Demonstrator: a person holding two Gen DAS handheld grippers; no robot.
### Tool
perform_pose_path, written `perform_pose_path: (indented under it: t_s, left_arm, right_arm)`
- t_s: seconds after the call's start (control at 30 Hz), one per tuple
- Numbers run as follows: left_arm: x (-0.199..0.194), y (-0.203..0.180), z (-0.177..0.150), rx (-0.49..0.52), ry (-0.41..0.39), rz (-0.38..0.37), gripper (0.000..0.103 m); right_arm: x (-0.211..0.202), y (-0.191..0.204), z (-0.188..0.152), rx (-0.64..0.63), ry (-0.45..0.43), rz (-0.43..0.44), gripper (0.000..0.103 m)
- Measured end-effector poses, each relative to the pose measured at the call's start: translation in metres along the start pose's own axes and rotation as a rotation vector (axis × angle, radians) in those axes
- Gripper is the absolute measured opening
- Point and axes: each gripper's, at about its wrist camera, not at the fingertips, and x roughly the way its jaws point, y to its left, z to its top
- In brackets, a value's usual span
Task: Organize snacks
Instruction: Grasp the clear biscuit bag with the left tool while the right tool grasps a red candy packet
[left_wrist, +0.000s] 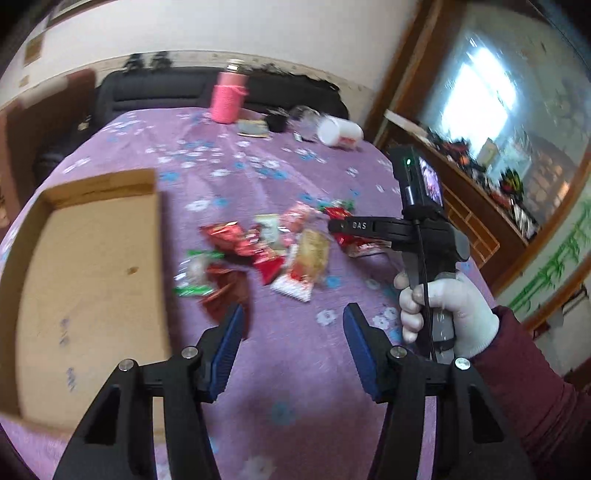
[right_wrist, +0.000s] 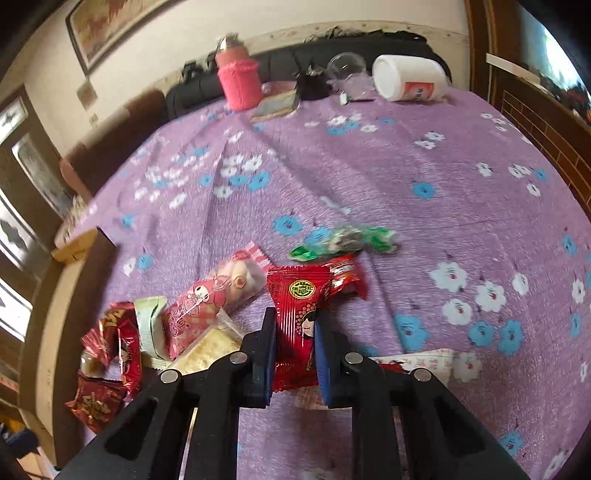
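Status: early stage; sorting barely begun, judging by the layout.

Cardboard box (left_wrist: 88, 280): open, shallow, on the purple flowered cloth (right_wrist: 369, 177) of the bench, left of the snack pile. Visible interior bare; no packet seen inside.

Snack pile (left_wrist: 258, 254): loose heap on the cloth just beside the box's right wall. Includes crumpled dark-red foil packets (right_wrist: 110, 343), a pink cartoon-printed packet (right_wrist: 210, 299), a pale cracker packet (right_wrist: 207, 354), a green-and-white wrapper (right_wrist: 343, 242) lying a little apart at the far side. Exact count not readable through blur.

Right claw (right_wrist: 295, 350): closed on a red packet with a cartoon girl's face (right_wrist: 299, 314); both blue pads pressed against its sides. Packet at the near edge of the pile; lifted or resting on the cloth, cannot tell.

Left claw (left_wrist: 291, 343): partly open, empty, hovering over bare cloth on the near side of the pile, nothing between the pads.

Gloved hand (left_wrist: 443, 314): seen in the left view gripping the right claw's handle.

Far edge of bench: pink knit-covered bottle (left_wrist: 227, 98), white tub on its side (left_wrist: 340, 131), unrelated to the sorting by appearance.

Remaining: red packet to be carried to the box; all other packets untouched.
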Motion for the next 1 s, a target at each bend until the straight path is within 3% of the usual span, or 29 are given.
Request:
perform_pose_path:
  t_s: [0.1, 0.23, 0.33, 0.53, 0.6, 0.67, 0.73, 0.87, 0.93, 1.0]
  left_arm:
    - [0.031, -0.020, 0.015, 0.065, 0.042, 0.001, 0.055]
    - [0.082, -0.035, 0.035, 0.123, 0.116, 0.003, 0.036]
    - [0.117, -0.037, 0.043, 0.162, 0.166, 0.049, 0.030]
    - [0.136, -0.053, 0.056, 0.282, 0.164, 0.120, 0.030]
    - [0.135, -0.057, 0.058, 0.291, 0.152, 0.099, 0.031]
    - [0.138, -0.061, 0.060, 0.316, 0.152, 0.099, 0.047]
    - [0.144, -0.063, 0.062, 0.347, 0.163, 0.118, 0.052]
    - [0.165, -0.065, 0.068, 0.405, 0.210, 0.144, 0.052]
    - [0.174, -0.063, 0.068, 0.405, 0.241, 0.118, 0.052]
    - [0.179, -0.063, 0.067, 0.401, 0.255, 0.095, 0.042]
  right_arm:
    - [-0.014, -0.017, -0.001, 0.060, -0.059, 0.052, 0.019]
    - [-0.024, -0.035, 0.005, 0.121, -0.086, 0.122, 0.019]
    - [-0.026, -0.043, 0.006, 0.153, -0.087, 0.153, 0.019]
    - [-0.027, -0.044, 0.006, 0.164, -0.079, 0.179, 0.019]
    - [-0.030, -0.041, 0.006, 0.153, -0.088, 0.174, 0.019]
    - [-0.033, -0.042, 0.007, 0.156, -0.100, 0.177, 0.019]
    - [-0.036, -0.045, 0.007, 0.166, -0.108, 0.182, 0.019]
    - [-0.037, -0.051, 0.008, 0.183, -0.113, 0.182, 0.019]
    - [-0.036, -0.051, 0.008, 0.184, -0.112, 0.183, 0.019]
    - [-0.036, -0.052, 0.008, 0.187, -0.112, 0.184, 0.019]
